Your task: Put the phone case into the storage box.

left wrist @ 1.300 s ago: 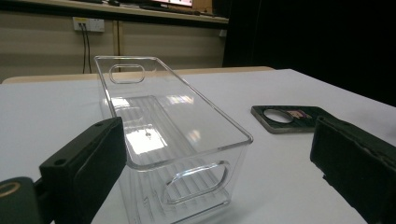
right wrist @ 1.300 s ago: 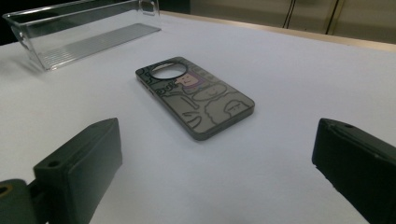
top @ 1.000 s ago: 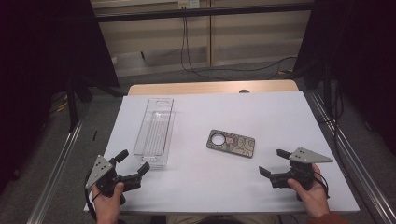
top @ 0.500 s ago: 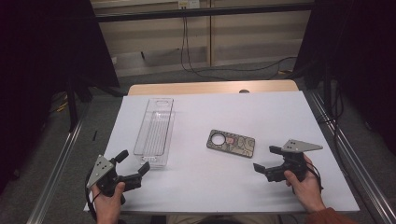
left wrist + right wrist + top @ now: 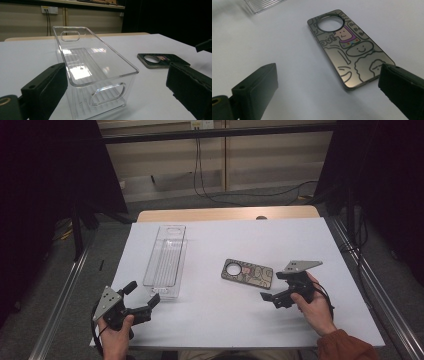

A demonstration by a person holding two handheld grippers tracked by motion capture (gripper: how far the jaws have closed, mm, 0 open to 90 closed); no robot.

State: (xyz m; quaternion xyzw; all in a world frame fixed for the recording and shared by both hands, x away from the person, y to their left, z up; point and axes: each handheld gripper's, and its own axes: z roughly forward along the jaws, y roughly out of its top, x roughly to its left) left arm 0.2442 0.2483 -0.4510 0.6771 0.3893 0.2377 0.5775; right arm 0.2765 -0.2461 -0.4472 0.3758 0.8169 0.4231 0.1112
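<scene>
The right claw (image 5: 270,293) sits just short of the near end of the phone case (image 5: 247,273), and from above its dark jaws blur against the hand (image 5: 314,304) that holds it, so the gap is hard to judge there. The right gripper view settles it: the jaws stand wide apart with nothing between them, and the phone case (image 5: 350,48) lies flat on the white table (image 5: 287,50) ahead, its near right corner slipping behind the right-hand jaw. That view also brings out what the high view leaves as a smear: cartoon faces drawn in dark line on a bronze surface, a round camera hole at the far end, and a small purple figure just below the hole. A ribbed corner of the clear bin (image 5: 263,4) is cut off at the top edge.

The left claw (image 5: 141,298) rests near the table's front edge, spread open and empty, with the bin (image 5: 166,261) just ahead of it. In the left gripper view, the bin (image 5: 95,72) stands between the two jaws' lines of sight, close in front. It is a long transparent tray with handle slots at both ends and a ribbed floor, and it holds nothing. Off to the right of that claw, the phone case (image 5: 162,60) shows only as a dark slab, its pattern too flat-on to read.
</scene>
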